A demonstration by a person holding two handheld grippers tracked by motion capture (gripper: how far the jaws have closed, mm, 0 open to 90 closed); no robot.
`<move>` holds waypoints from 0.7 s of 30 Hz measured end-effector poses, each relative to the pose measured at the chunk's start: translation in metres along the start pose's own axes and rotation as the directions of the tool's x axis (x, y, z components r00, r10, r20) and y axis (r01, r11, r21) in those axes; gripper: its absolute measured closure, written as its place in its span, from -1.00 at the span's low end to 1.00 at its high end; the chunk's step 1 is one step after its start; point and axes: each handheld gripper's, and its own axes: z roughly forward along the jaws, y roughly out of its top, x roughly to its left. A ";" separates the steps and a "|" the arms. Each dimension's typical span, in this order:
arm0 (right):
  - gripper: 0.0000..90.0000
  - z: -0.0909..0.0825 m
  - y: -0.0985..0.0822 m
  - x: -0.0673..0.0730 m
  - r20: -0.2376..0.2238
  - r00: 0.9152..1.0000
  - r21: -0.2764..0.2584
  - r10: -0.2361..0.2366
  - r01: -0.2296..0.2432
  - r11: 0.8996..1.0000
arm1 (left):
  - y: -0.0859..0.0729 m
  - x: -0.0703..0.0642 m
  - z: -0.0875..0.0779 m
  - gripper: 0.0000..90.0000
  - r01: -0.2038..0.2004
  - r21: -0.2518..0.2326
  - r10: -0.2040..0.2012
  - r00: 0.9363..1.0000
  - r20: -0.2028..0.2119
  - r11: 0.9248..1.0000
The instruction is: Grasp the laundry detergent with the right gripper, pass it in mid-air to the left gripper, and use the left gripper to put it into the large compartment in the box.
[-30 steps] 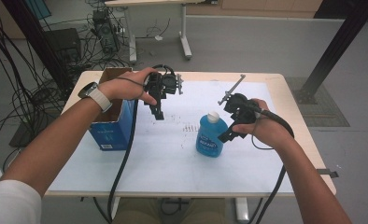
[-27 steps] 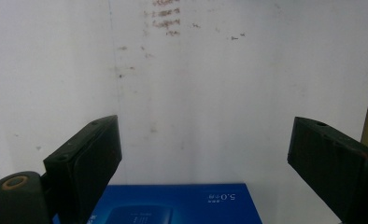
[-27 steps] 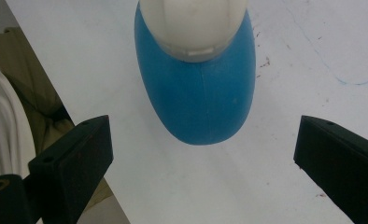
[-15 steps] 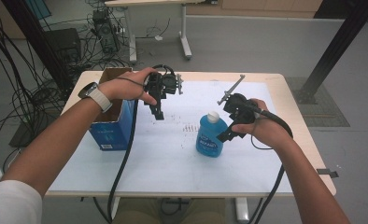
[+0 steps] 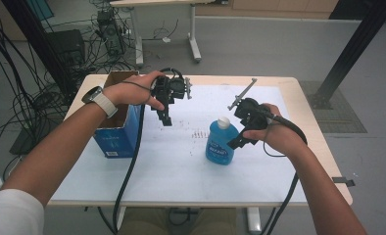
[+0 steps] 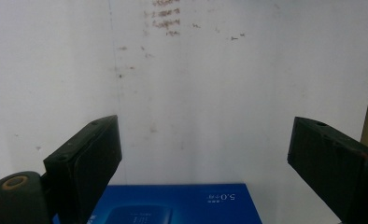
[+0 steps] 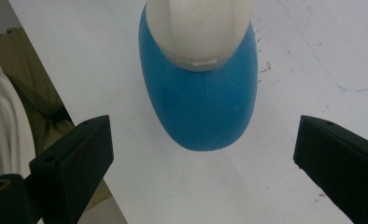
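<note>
The table (image 5: 171, 171), papered white, carries an open-topped blue carton (image 5: 116, 133) at its left edge and a blue bottle (image 5: 222, 143) with a white cap upright near the middle, apparently staged for pickup. The right claw (image 5: 236, 142) hovers just beside the bottle, jaws spread wide and empty, seemingly aligning. The left claw (image 5: 166, 120), equally wide and empty, waits beside the carton.

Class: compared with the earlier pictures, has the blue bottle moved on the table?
No. The blue bottle stands at the same spot beside the brown marks.
</note>
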 end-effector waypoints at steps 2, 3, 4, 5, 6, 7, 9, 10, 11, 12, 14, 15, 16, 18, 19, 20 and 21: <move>-0.89 0.000 0.000 0.000 -0.001 1.000 0.000 0.001 -0.001 1.000 | 0.000 0.000 0.000 -0.77 0.000 0.001 0.000 1.000 0.001 1.000; -0.89 0.001 0.000 0.000 -0.001 1.000 -0.001 0.001 -0.001 1.000 | 0.000 0.000 0.000 -0.77 0.001 0.000 -0.001 1.000 -0.001 1.000; -0.89 0.001 0.000 0.000 -0.001 1.000 -0.001 0.001 -0.001 1.000 | 0.000 0.000 0.000 -0.77 0.001 0.000 -0.001 1.000 -0.001 1.000; -0.89 0.001 0.000 0.000 -0.001 1.000 0.000 0.000 0.000 1.000 | -0.001 0.000 0.000 -0.77 0.001 0.000 -0.001 1.000 -0.001 1.000; -0.89 0.001 0.000 0.000 -0.001 1.000 0.000 0.000 0.000 1.000 | -0.001 0.000 0.000 -0.77 0.001 0.000 -0.001 1.000 -0.001 1.000; -0.89 0.001 0.000 0.000 -0.001 1.000 0.001 0.001 -0.001 1.000 | -0.001 0.000 0.000 -0.77 0.000 0.002 0.000 1.000 -0.002 1.000; -0.89 0.001 0.000 0.000 0.000 1.000 0.001 0.001 -0.001 1.000 | -0.001 0.000 0.000 -0.77 0.000 0.001 0.000 1.000 -0.001 1.000; -0.89 0.001 0.000 0.000 0.000 1.000 -0.001 0.003 -0.003 1.000 | -0.001 0.001 0.001 -0.77 0.000 0.003 0.000 1.000 -0.001 1.000; -0.89 0.001 0.000 0.000 0.001 1.000 0.000 0.003 -0.003 1.000 | -0.001 0.000 0.001 -0.77 0.000 0.002 0.000 1.000 -0.001 1.000; -0.89 0.001 0.000 0.000 0.000 1.000 0.000 0.003 -0.003 1.000 | -0.001 0.000 0.001 -0.77 0.000 0.001 0.000 1.000 -0.001 1.000; -0.89 0.001 0.000 -0.001 0.000 1.000 -0.002 0.003 -0.003 1.000 | -0.001 0.001 0.001 -0.77 -0.001 0.002 0.001 1.000 0.000 1.000; -0.89 0.001 0.000 -0.001 -0.001 1.000 -0.002 0.003 -0.003 1.000 | -0.001 0.001 0.001 -0.77 0.000 0.003 0.000 1.000 0.001 1.000; -0.89 0.001 0.000 -0.001 -0.002 1.000 -0.001 0.002 -0.002 1.000 | -0.001 0.001 0.002 -0.77 -0.001 0.004 0.001 1.000 0.001 1.000; -0.89 0.002 0.000 -0.001 -0.003 1.000 -0.002 0.003 -0.003 1.000 | -0.001 0.001 0.002 -0.77 0.001 0.004 -0.001 1.000 0.001 1.000; -0.89 0.002 0.000 -0.001 -0.003 1.000 -0.003 0.004 -0.004 1.000 | -0.001 0.001 0.002 -0.77 0.001 0.006 -0.001 1.000 0.001 1.000; -0.89 0.002 0.000 -0.001 -0.004 1.000 -0.002 0.003 -0.003 1.000 | -0.001 0.001 0.002 -0.77 0.001 0.006 -0.001 1.000 0.001 1.000; -0.89 0.002 0.000 -0.001 -0.003 1.000 -0.003 0.004 -0.004 1.000 | -0.001 0.001 0.002 -0.77 0.001 0.006 -0.001 1.000 0.001 1.000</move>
